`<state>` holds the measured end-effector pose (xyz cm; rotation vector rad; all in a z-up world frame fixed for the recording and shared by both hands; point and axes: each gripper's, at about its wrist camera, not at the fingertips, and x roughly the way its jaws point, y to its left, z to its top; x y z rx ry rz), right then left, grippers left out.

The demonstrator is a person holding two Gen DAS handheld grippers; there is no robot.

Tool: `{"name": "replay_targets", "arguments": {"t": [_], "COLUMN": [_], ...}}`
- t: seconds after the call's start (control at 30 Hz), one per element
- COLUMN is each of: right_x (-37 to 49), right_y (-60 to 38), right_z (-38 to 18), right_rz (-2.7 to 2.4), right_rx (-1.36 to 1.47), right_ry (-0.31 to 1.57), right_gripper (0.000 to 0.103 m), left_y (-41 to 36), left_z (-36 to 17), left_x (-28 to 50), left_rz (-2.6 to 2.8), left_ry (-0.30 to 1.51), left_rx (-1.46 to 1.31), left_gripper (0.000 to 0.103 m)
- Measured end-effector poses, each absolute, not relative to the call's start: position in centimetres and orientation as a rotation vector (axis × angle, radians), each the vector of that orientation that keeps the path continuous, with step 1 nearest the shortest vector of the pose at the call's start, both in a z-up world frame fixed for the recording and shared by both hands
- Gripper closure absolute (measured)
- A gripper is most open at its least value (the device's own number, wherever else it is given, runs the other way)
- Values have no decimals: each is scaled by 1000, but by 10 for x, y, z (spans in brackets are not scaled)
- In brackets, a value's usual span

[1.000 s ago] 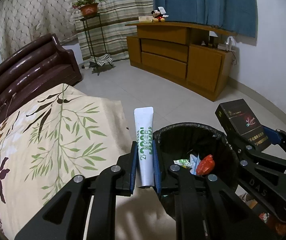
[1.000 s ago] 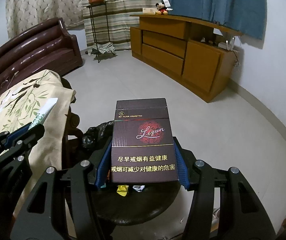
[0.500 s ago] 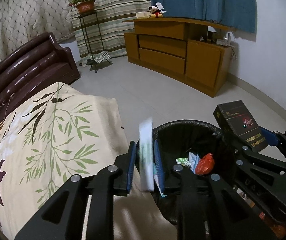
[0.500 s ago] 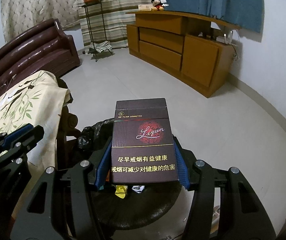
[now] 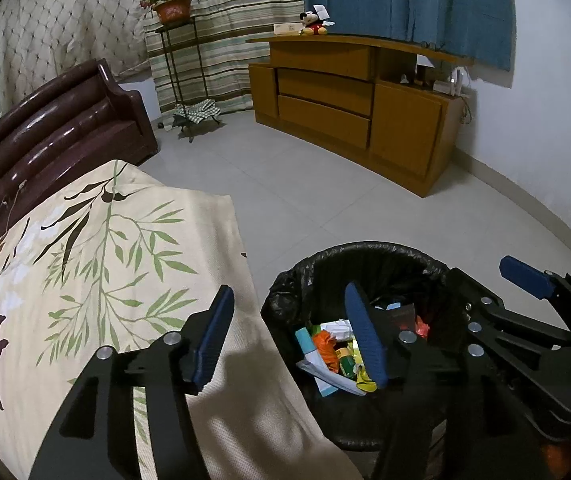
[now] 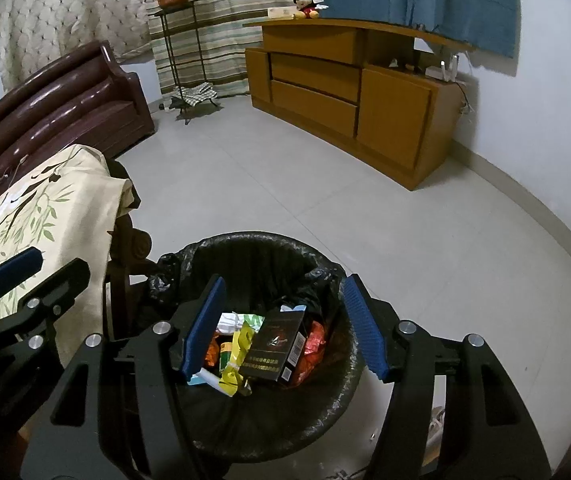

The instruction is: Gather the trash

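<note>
A black-lined trash bin [image 5: 369, 250] [image 6: 245, 240] stands on the floor beside the cloth-covered table. My left gripper [image 5: 287, 340] hovers at the bin's left rim; its jaws are opening with nothing between them. My right gripper [image 6: 284, 328] hangs over the bin, its jaws also opening and empty. Below it, a dark cigarette box [image 6: 277, 344] lies on the trash inside the bin. A white and pale-blue piece [image 5: 319, 376], seemingly the tube, lies among several wrappers there. The right gripper's blue pad [image 5: 525, 276] shows at the right of the left wrist view.
A table with a cream leaf-print cloth [image 5: 97, 280] lies left of the bin. A dark brown sofa [image 5: 53, 128] stands behind it. A wooden cabinet [image 6: 345, 92] and a plant stand [image 6: 177, 48] line the far wall, with tiled floor [image 6: 325, 208] between.
The left gripper opened and the white tube dropped out of it toward the bin. The right gripper opened and the cigarette box fell into the bin.
</note>
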<state>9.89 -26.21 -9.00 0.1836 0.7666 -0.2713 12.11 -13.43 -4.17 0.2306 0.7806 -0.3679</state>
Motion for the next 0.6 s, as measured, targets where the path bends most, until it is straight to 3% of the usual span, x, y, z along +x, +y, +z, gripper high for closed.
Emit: {"name": "replay_targets", "arguments": {"t": [0.33,0.6], "right_x": [96,89], "right_y": [-263,-261], "right_z": [-89,-85], "right_rz": [-292,-303], "right_rx": [187,185], "right_ry": [758,747], "right_gripper": [35,31], "left_y": [-133,-129], "left_z": [-40,-35], "left_x": [121,118], "left_rz": [-360,-341], "left_ry": [766,745], "left_rx": [223,212], "left_gripper": [34,30]}}
